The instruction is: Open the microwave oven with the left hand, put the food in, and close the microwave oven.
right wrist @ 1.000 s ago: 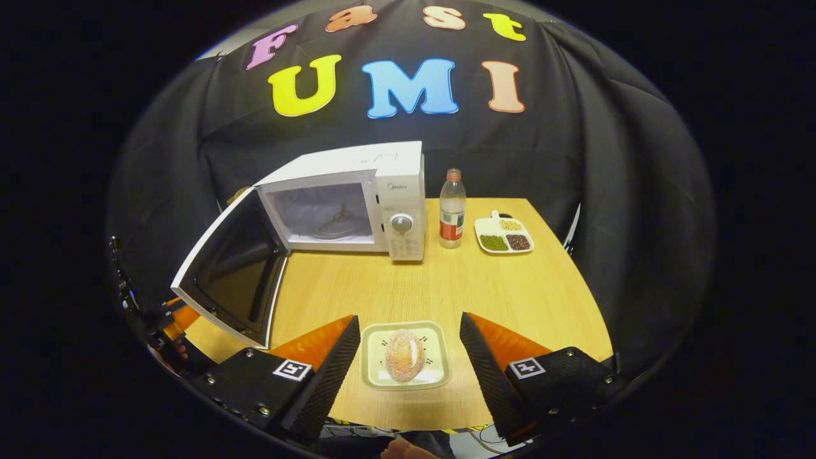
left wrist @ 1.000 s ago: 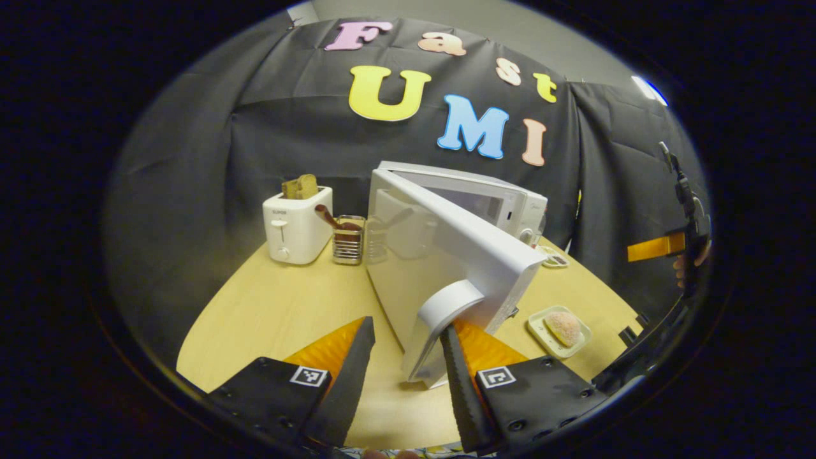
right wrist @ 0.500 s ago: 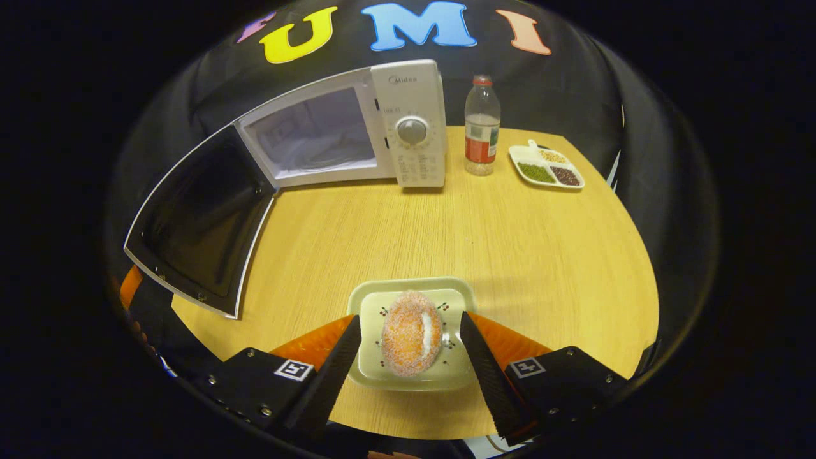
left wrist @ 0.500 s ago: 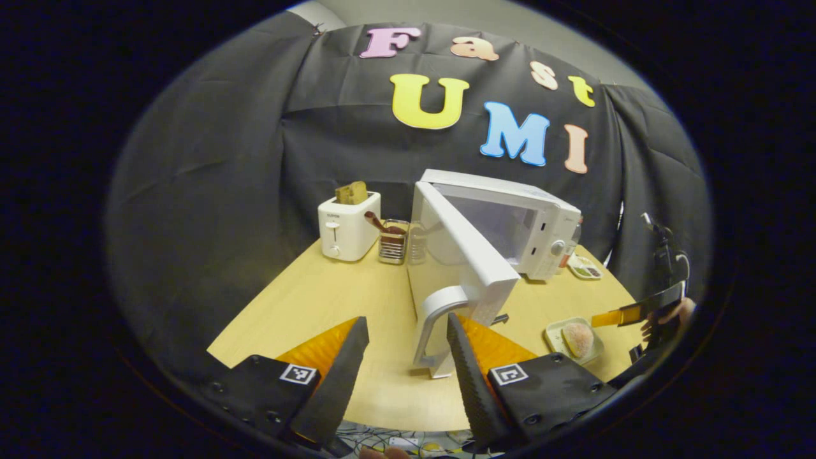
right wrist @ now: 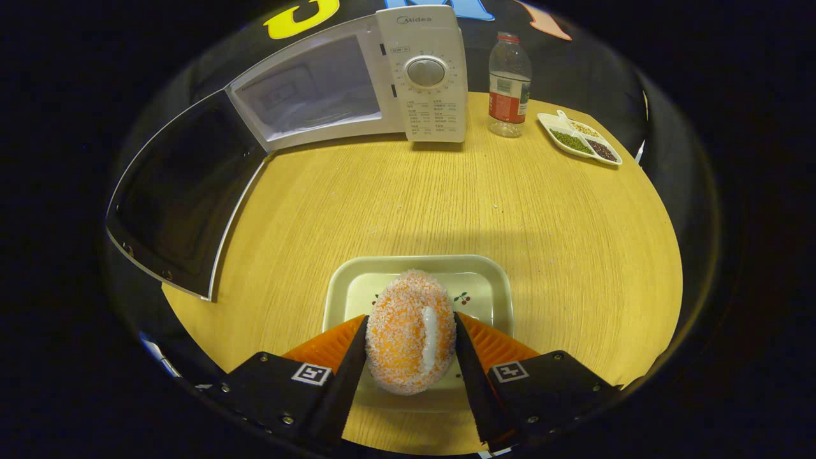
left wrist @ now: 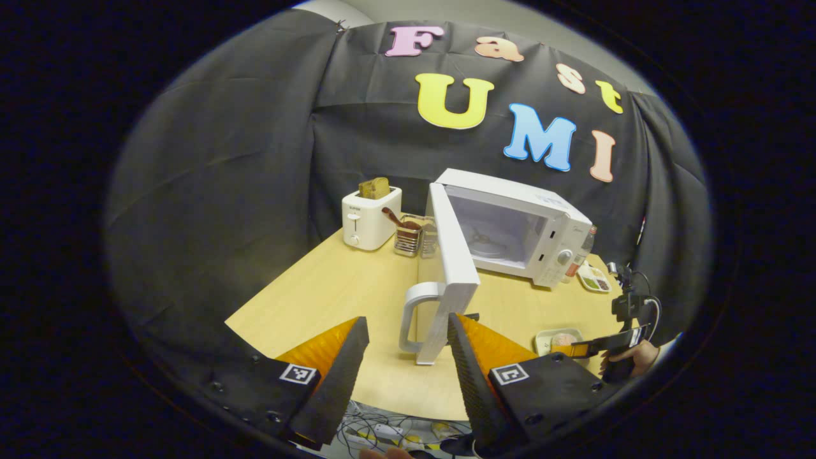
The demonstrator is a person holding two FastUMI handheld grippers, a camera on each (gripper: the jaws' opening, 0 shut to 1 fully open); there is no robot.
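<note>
Now that the door [left wrist: 449, 268] stands wide open with its handle [left wrist: 415, 312] let go, the left gripper [left wrist: 405, 363] has backed off since a second ago, fingers apart with nothing between them. Meanwhile the right gripper [right wrist: 408, 373] dropped over the tray [right wrist: 491, 287] and its fingers now touch both sides of the sugared bun [right wrist: 411, 328], bottom centre of the right gripper view. So opening looks done and the pickup has started. The microwave [right wrist: 424, 70] sits top centre there, cavity empty. Count: one microwave, one bun, one tray, one bottle [right wrist: 509, 86], one divided snack dish [right wrist: 577, 139], one toaster [left wrist: 370, 217], one utensil holder [left wrist: 408, 236].
</note>
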